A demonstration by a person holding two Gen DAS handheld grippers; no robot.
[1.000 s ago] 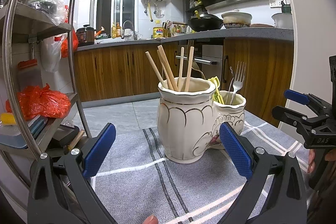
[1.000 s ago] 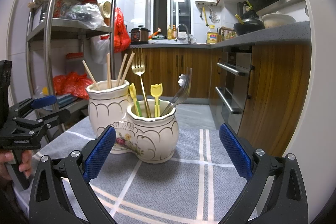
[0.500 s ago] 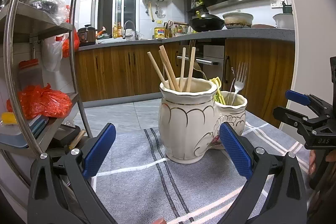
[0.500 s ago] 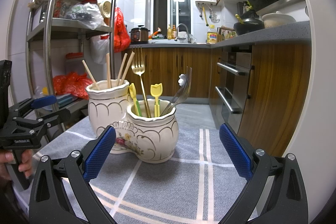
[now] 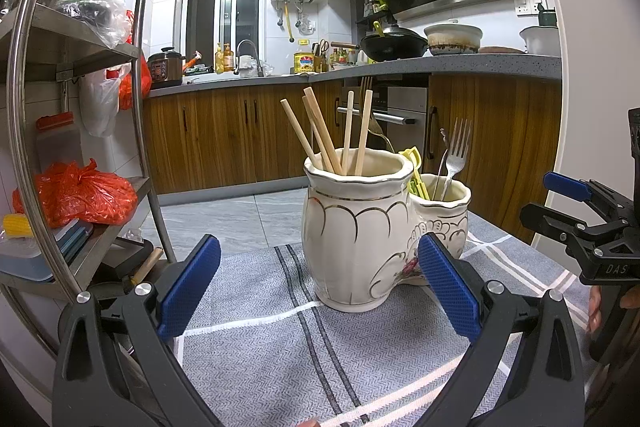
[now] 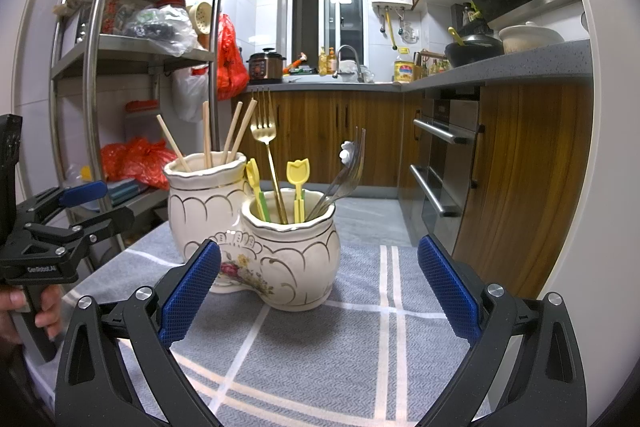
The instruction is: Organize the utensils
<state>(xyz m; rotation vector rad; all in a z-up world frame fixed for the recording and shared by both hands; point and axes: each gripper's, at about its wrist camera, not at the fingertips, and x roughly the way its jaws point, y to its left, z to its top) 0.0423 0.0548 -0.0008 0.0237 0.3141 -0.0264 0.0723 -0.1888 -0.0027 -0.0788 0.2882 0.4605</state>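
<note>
Kitchen all around me, and the biggest thing close by is the desk under its grey checked cloth (image 6: 360, 339), white stripes crossing it; the near edge is cut off below my view. To the left stands a steel shelf rack (image 5: 24, 115), its top lost past the frame, with a red bag (image 5: 80, 193) on one tier.

My left gripper (image 5: 318, 289) has its jaws spread wide, nothing between the blue pads, the cloth showing in the gap. My right gripper (image 6: 318, 289) is the same: jaws wide apart, holding nothing. Each one shows at the edge of the other's view, partly cut off, with only a few fingers on the handle visible.

Centre of the cloth, ahead of both grippers and touching neither: the double ceramic holder (image 6: 256, 223), cream with gold scallops, two pots joined side by side. The taller pot (image 5: 356, 227) carries wooden chopsticks (image 5: 320, 131), leaning apart; their lower ends are hidden inside. The shorter pot (image 6: 292, 259) has a gold fork (image 6: 266, 139), two yellow tulip-topped picks (image 6: 297, 173), and silver cutlery (image 6: 344, 175) bunched so tightly I can't sort the pieces. From the left view the tall pot hides most of that lot; only a silver fork (image 5: 458, 151) and green-yellow tips show.
</note>
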